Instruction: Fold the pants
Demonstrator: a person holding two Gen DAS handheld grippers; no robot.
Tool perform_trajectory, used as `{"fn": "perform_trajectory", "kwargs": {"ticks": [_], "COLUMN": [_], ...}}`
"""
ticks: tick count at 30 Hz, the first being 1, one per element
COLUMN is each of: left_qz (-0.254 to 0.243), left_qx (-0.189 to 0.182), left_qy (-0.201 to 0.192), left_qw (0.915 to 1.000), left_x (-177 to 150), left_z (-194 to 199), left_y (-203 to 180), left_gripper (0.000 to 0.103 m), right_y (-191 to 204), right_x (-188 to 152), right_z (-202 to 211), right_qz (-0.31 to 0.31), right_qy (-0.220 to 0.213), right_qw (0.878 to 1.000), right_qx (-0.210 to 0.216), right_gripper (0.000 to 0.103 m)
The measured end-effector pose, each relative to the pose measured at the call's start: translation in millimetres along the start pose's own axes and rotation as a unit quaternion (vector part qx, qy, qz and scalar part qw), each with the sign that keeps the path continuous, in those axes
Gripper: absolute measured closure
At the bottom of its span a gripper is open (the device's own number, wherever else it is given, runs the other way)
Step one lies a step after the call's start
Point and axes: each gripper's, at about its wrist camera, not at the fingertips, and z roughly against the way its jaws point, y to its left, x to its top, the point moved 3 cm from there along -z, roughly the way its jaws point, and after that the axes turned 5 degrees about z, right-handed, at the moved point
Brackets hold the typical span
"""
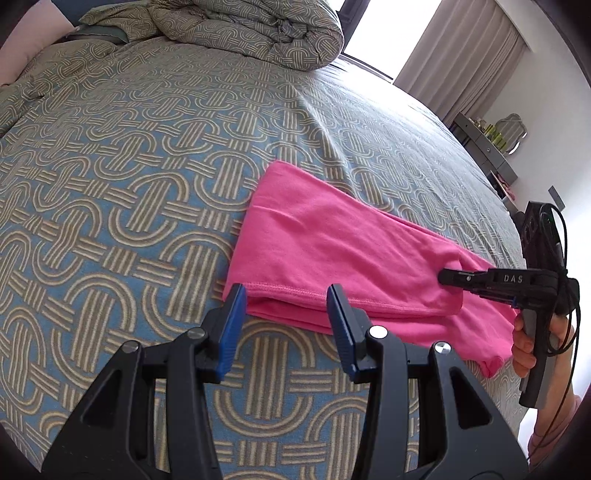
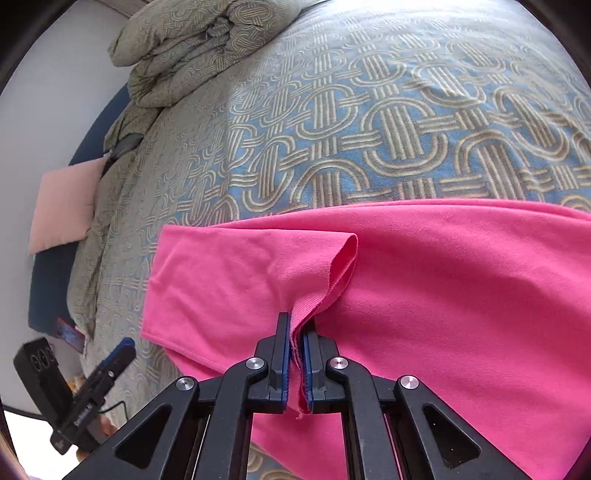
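Pink pants (image 1: pixel 332 254) lie partly folded on the patterned bed cover (image 1: pixel 129 184). My left gripper (image 1: pixel 286 295) is open and empty, its blue pads just at the near hemmed edge of the pants. My right gripper (image 2: pixel 294 325) is shut on a pinched fold of the pink pants (image 2: pixel 443 295) and lifts that fold slightly. The right gripper also shows in the left wrist view (image 1: pixel 448 276) at the right end of the pants. The left gripper shows at the lower left of the right wrist view (image 2: pixel 123 347).
A bunched duvet (image 1: pixel 251 33) in the same pattern lies at the far end of the bed. A pink pillow (image 2: pixel 62 206) leans at the bed's head. A curtain (image 1: pixel 461 55) and a shelf (image 1: pixel 484 147) stand beyond the bed's right edge.
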Motion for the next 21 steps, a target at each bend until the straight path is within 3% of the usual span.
{"fn": "perform_trajectory", "kwargs": {"ticks": [1,2,6,10,14,18,21], "left_qz": [-0.003,-0.01,-0.057,-0.074,-0.123,-0.172,-0.176], "left_qx": [-0.005,-0.008,-0.007,-0.036,-0.058,-0.076,-0.08], "left_qy": [-0.002,-0.004,-0.009,0.009,0.03,0.053,0.076], "left_qw": [1.0,0.9999,0.9983,0.9966,0.9902,0.9806,0.9781], "left_x": [2.5,3.2,4.1,-2.1,-16.6,-30.0,-35.9], "left_z": [0.4,1.1,-1.8,-11.5,-24.4,-43.5,-56.4], "left_y": [-3.0,-8.3,-33.0,-59.8,-106.9,-156.8,-180.4], "left_gripper": [0.056,0.056,0.056,0.056,0.055,0.051,0.051], "right_y": [-3.8,-9.5,-41.1,-79.8,-126.5,-173.0,-192.3], "right_x": [-2.5,-5.5,-28.2,-75.3,-127.8,-169.5,-184.2], "right_z": [0.0,2.3,39.4,92.3,140.4,174.2,185.8], "right_qz": [0.0,-0.007,-0.038,-0.082,-0.149,-0.229,-0.259], "right_qy": [0.013,0.021,-0.002,-0.033,-0.063,-0.089,-0.104], "right_qw": [1.0,0.999,0.998,0.993,0.978,0.96,0.951], "right_qx": [-0.012,-0.024,-0.044,-0.077,-0.135,-0.138,-0.13], "right_gripper": [0.086,0.086,0.086,0.072,0.065,0.065,0.065]}}
